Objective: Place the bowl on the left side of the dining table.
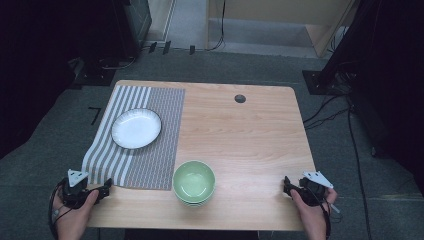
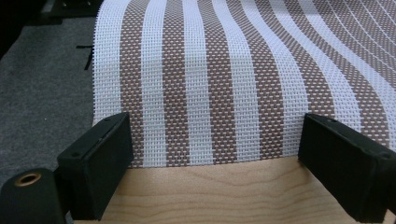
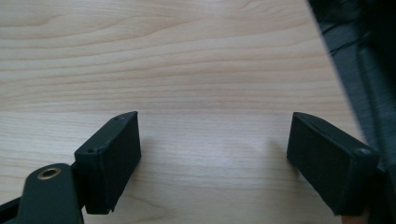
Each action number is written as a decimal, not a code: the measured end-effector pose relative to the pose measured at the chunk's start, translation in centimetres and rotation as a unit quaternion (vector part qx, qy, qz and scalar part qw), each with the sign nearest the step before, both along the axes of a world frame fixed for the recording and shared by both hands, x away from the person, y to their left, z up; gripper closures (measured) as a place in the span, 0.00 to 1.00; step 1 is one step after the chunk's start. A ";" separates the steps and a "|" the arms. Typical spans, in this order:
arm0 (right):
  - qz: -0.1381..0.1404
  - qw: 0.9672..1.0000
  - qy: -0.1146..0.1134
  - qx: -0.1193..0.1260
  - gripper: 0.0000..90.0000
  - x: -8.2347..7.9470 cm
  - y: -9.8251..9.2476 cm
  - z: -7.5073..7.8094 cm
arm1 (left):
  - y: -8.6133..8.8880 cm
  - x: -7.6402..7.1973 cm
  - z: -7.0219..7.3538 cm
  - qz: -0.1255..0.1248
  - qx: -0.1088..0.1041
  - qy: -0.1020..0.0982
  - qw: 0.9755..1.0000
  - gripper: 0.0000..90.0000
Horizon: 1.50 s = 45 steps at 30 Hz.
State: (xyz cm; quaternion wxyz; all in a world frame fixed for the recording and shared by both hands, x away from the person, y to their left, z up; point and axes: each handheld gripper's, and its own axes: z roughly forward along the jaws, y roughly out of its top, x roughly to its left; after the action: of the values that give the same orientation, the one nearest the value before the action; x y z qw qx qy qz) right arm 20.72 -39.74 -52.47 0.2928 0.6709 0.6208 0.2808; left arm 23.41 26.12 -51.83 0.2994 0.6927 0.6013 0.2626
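Grippers both parked at the near edge of the table (image 1: 240, 135), hands low, nothing held. Left gripper (image 1: 106, 186) sits at the near left corner, jaws spread wide and empty, pointing at the near edge of the striped placemat (image 2: 210, 84), which lies just past the jaw tips, not between them. Right gripper (image 1: 286, 184) at the near right corner, jaws also apart, bare wood between them in the right gripper view. White plate (image 1: 136, 128) rests on the placemat, toward its far half. Green bowl (image 1: 194, 182) stands near centre, just right of the placemat's near right corner, looks like a stack of bowls, count unclear. Likely risk: if the left gripper pinches and pulls the mat, the plate rides along and could slide off the left side, since the mat already overhangs the left table edge. The mat corner could also nudge the bowl stack.
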 end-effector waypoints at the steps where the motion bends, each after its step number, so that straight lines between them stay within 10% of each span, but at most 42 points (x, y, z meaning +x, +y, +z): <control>1: 0.000 1.000 0.003 0.008 0.18 0.1 -0.1 0.0 | 0.0 0.0 0.0 0.000 0.000 0.000 1.000 0.10; 45: 0.003 1.000 -0.002 0.007 0.24 0.1 0.0 0.0 | 0.0 0.2 0.0 0.000 0.000 0.001 1.000 0.10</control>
State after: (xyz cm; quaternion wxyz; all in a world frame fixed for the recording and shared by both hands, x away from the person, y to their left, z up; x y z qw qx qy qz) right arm 20.82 -39.79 -52.45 0.2883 0.6706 0.6202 0.2873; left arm 23.57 26.11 -51.81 0.2992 0.6930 0.6013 0.2621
